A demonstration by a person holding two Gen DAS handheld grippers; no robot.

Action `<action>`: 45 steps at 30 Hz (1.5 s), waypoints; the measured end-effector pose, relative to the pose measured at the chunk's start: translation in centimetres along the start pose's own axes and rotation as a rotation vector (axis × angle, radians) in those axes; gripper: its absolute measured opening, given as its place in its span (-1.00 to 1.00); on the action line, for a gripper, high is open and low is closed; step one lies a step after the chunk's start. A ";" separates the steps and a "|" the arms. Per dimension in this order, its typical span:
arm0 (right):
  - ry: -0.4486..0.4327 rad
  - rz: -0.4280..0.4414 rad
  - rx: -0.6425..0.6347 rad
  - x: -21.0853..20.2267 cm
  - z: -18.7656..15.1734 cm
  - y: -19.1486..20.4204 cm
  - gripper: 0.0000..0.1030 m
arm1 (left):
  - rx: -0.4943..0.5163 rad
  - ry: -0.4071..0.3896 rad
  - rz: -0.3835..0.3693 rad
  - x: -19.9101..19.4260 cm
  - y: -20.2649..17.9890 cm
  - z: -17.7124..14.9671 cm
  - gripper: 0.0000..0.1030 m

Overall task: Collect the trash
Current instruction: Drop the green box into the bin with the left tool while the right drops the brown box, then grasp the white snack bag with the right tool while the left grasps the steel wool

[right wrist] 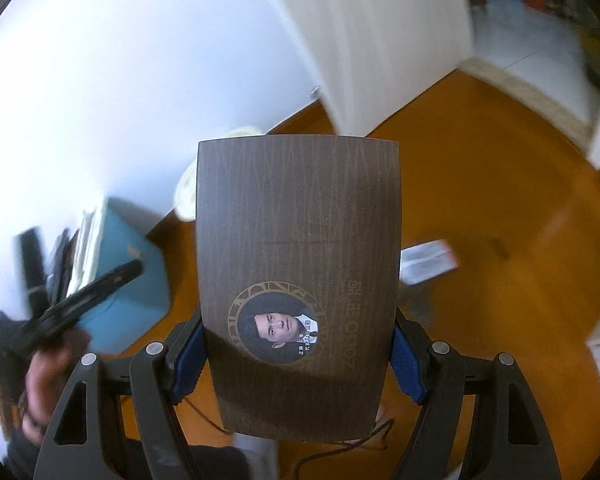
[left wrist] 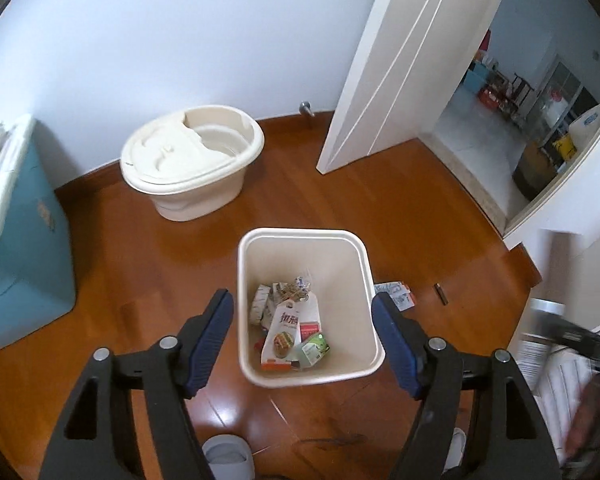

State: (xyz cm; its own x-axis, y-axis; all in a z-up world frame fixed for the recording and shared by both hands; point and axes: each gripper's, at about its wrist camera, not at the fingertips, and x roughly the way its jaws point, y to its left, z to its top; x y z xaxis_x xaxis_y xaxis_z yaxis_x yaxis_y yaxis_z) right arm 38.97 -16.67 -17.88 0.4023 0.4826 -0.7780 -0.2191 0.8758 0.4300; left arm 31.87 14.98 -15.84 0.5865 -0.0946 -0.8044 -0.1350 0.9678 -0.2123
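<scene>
A cream trash bin (left wrist: 364,276) stands on the wooden floor and holds several wrappers and cartons (left wrist: 287,324). My left gripper (left wrist: 302,312) is open and empty above the bin, its fingers either side of the rim. My right gripper (right wrist: 297,344) is shut on a brown wood-grain box (right wrist: 300,240) with a round portrait label, held upright above the floor. A white and red paper piece (left wrist: 396,294) lies on the floor right of the bin; it also shows in the right wrist view (right wrist: 428,260). A small dark stick (left wrist: 442,294) lies further right.
A cream lidded tub (left wrist: 191,160) stands by the far wall. A teal box (left wrist: 23,240) stands at the left. A white door (left wrist: 404,60) is open onto a tiled room. The right gripper shows blurred at the right edge (left wrist: 572,336).
</scene>
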 end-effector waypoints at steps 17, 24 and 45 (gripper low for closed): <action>0.208 -0.099 -0.042 21.0 2.3 7.5 0.60 | -0.050 -0.046 0.013 -0.9 4.3 0.6 0.39; 0.283 -0.120 -0.023 23.6 1.9 6.8 0.69 | -0.020 -0.041 0.031 -1.3 4.0 0.4 0.39; 0.355 -0.346 0.060 17.4 0.9 -21.0 0.80 | 0.144 -0.041 -0.023 5.0 -8.2 -1.2 0.39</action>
State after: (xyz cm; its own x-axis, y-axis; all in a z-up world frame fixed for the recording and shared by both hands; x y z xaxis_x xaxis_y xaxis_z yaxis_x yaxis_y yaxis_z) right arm 51.40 -26.67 -40.02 0.1123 0.1442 -0.9832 -0.0707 0.9881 0.1369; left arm 35.00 6.32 -18.82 0.6209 -0.1103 -0.7761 -0.0068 0.9893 -0.1460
